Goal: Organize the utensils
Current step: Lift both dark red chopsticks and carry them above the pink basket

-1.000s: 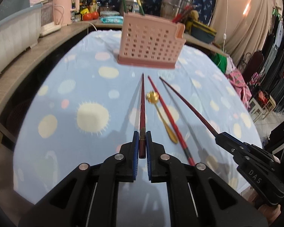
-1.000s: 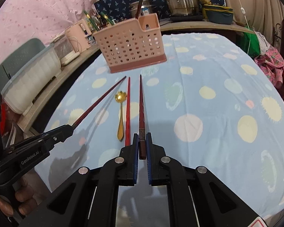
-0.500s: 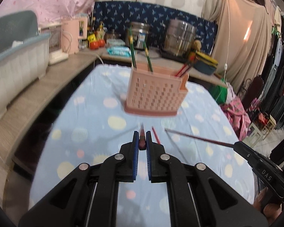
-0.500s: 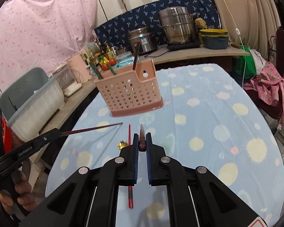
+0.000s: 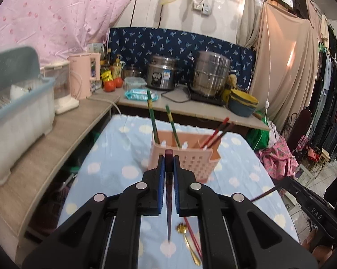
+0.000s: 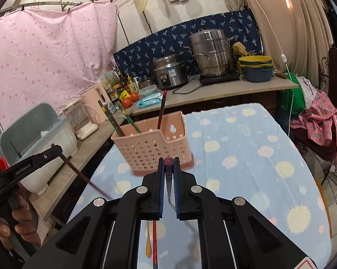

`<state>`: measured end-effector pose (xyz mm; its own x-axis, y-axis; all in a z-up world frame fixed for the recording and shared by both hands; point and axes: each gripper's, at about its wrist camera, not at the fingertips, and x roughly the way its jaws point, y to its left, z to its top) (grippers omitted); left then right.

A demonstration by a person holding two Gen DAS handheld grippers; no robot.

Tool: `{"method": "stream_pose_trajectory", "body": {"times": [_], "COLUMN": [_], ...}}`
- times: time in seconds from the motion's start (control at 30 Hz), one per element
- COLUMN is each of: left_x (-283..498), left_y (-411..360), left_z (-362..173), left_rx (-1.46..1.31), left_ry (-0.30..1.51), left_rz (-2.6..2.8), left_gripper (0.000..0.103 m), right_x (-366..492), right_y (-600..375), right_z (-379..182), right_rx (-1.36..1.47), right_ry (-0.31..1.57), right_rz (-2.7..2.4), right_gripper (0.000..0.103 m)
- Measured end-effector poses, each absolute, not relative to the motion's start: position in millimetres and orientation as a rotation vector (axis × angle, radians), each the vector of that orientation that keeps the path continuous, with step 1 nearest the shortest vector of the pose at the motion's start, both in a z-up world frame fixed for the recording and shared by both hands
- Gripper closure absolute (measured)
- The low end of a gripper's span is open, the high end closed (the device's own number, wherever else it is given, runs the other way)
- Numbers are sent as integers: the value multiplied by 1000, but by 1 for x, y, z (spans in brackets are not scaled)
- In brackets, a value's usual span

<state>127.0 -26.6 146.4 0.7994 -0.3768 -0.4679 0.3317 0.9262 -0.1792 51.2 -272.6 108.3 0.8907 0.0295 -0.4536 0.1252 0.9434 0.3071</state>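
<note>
Between the blue pads of the left claw (image 5: 169, 163) a dark red chopstick (image 5: 168, 201) is clamped, tip pointing down over the tabletop (image 5: 114, 170). Likewise the right claw (image 6: 168, 168) is closed on a second dark chopstick (image 6: 168, 179). Below the left claw lie a gold spoon (image 5: 187, 242) and a red chopstick (image 5: 192, 235). Just beyond both claws stands the pink basket (image 5: 191, 159), holding green chopsticks (image 5: 152, 121) and what look like red ones (image 5: 215, 134).

- Left gripper (image 5: 169, 168) and right gripper (image 6: 168, 168), each clamping a dark red chopstick (image 5: 168, 192), now lifted off the tablecloth (image 5: 114, 157).
- Both chopsticks swung from level to tip-down.
- Pink basket (image 5: 186, 159) sits closer ahead.
</note>
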Motion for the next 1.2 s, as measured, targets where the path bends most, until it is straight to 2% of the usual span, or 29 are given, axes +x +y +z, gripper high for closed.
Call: {"method": "stream_pose_trajectory", "body": {"times": [0.73,0.97,1.2], "left_x": [186,221,246], "left_y": [-36,-43,-53], "left_z": [273,269,235], "left_rx": [-141,-129,-117], "left_ry": [212,216,288], "left_rz": [-365,-350,-347], "left_gripper": [96,96,96], "right_x": [142,183,214], "right_y": [-275,-281,-281], "right_z": [241,241,210], "right_rx": [342,358,352], "right_ry": [178,165,245], "right_rz": [35,14,-3], "right_gripper": [96,96,96]}}
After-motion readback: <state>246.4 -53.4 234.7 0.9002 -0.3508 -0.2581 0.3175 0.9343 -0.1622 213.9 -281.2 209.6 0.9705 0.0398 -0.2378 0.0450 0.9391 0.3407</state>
